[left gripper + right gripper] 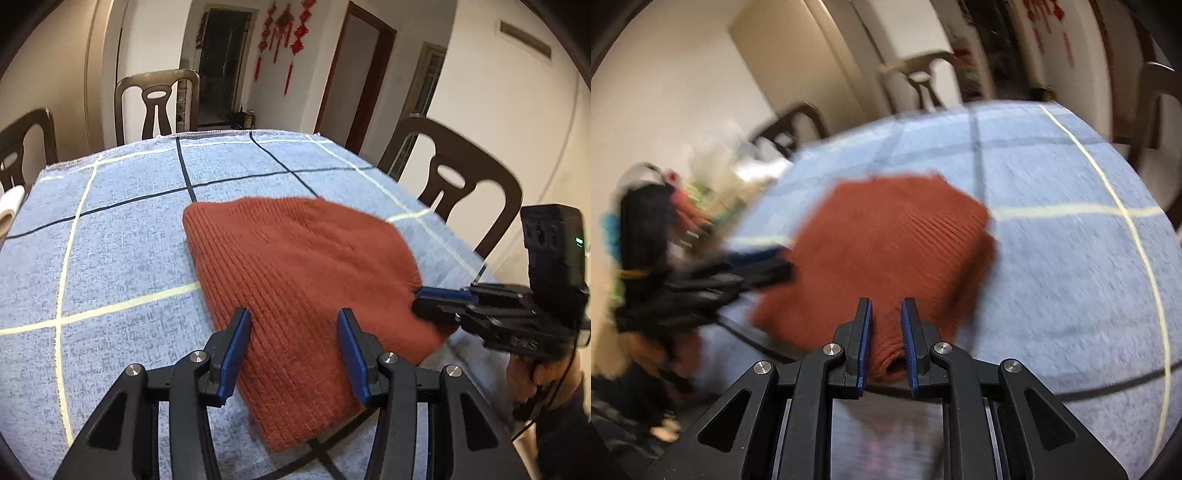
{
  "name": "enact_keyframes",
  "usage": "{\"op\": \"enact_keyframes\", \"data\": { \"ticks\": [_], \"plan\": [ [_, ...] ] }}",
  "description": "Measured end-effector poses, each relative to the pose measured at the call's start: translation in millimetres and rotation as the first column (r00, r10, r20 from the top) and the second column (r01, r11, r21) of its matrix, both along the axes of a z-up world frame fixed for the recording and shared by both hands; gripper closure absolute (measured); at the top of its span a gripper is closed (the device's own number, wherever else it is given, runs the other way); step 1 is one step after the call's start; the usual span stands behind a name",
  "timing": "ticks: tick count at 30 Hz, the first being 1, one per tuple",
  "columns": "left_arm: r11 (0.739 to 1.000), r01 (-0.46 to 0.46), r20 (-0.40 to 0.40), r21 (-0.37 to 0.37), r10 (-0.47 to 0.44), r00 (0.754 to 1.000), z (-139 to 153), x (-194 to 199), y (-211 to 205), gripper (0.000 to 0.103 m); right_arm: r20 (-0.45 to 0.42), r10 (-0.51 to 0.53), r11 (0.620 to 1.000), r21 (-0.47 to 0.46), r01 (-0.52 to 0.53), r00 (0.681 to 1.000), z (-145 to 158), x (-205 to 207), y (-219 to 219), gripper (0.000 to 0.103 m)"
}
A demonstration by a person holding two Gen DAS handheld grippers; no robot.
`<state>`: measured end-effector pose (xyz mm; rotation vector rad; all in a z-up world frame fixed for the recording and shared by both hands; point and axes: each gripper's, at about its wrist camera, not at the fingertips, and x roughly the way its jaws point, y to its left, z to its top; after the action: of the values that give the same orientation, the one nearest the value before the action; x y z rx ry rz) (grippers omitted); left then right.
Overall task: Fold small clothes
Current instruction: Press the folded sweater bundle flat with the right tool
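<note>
The rust hat (295,295) lies flat on the blue checked cloth (110,240), its near part between the jaws of the left gripper (293,325), which stand half open, pads clear of the knit. The right gripper (886,325), entering the left view at 3 o'clock, is nearly closed, pinching the hat's rolled edge. Chairs (157,105) ring the table from 10 to 2 o'clock.

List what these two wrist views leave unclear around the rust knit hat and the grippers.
- Left wrist view: the near edge of the knit hat is hidden behind the left gripper.
- Left wrist view: the right gripper shows side-on, so its hold on the hat is unreadable here.
- Right wrist view: clutter at the left edge is motion-blurred beyond naming.
- Right wrist view: the far chairs are smeared.
</note>
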<state>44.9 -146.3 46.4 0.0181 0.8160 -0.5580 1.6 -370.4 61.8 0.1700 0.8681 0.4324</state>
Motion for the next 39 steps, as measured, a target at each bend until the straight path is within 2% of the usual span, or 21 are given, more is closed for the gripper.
{"op": "enact_keyframes", "data": {
  "ticks": [2, 3, 6, 9, 13, 15, 17, 19, 24, 28, 33, 36, 39],
  "plan": [
    [1.0, 0.001, 0.018, 0.028, -0.002, 1.0, -7, 0, -3, 0.052, 0.001, -0.015, 0.997, 0.073, 0.015, 1.0, -6, 1, -14, 0.091],
    [0.999, 0.001, 0.024, 0.036, -0.002, 1.0, -8, 1, -2, 0.052, 0.001, -0.027, 0.997, 0.075, 0.027, 1.0, -5, 2, -16, 0.091],
    [1.0, -0.005, 0.006, 0.029, 0.005, 1.0, -3, 3, -1, 0.052, 0.017, -0.029, 1.0, 0.008, 0.029, 0.999, 1, 6, -6, 0.091],
    [1.0, -0.02, -0.005, -0.004, 0.02, 1.0, 8, 9, 4, 0.052, 0.042, -0.036, 0.999, 0.021, 0.035, 0.998, 15, 8, -5, 0.09],
    [0.999, -0.048, 0.021, -0.004, 0.048, 0.999, 17, 23, 0, 0.052, 0.072, -0.074, 0.997, 0.03, 0.072, 0.995, 24, 24, -9, 0.088],
    [0.998, -0.054, 0.004, 0.01, 0.054, 0.999, 9, 35, -6, 0.052, 0.063, -0.08, 0.997, 0.022, 0.079, 0.995, 17, 37, -7, 0.088],
    [0.997, -0.069, -0.011, 0.045, 0.069, 0.998, -4, 45, -10, 0.052, 0.008, -0.112, 0.994, -0.018, 0.112, 0.994, 0, 58, -9, 0.088],
    [0.995, -0.077, 0.019, 0.068, 0.076, 0.997, -11, 47, -13, 0.052, 0.01, -0.119, 0.993, 0.005, 0.119, 0.993, -9, 66, -15, 0.089],
    [0.995, -0.085, 0.013, 0.054, 0.084, 0.996, -11, 48, -10, 0.052, 0.011, -0.126, 0.992, 0.0, 0.126, 0.992, -8, 68, -14, 0.089],
    [0.996, -0.083, 0.001, 0.019, 0.083, 0.997, 1, 33, 4, 0.052, 0.012, -0.127, 0.992, 0.019, 0.127, 0.992, 7, 53, -16, 0.089],
    [0.999, -0.048, 0.004, -0.02, 0.048, 0.999, 12, -5, 24, 0.052, 0.082, -0.026, 1.0, -0.008, 0.027, 0.996, 30, 5, -5, 0.089],
    [0.999, -0.041, -0.027, -0.015, 0.041, 0.999, 2, -17, 24, 0.058, 0.058, 0.013, 0.999, -0.032, -0.011, 0.998, 23, -7, 2, 0.089],
    [0.999, -0.052, -0.081, 0.007, 0.053, 0.995, -17, -14, 21, 0.058, 0.014, -0.003, 0.997, -0.072, 0.004, 1.0, 2, -6, 0, 0.089]
  ]
}}
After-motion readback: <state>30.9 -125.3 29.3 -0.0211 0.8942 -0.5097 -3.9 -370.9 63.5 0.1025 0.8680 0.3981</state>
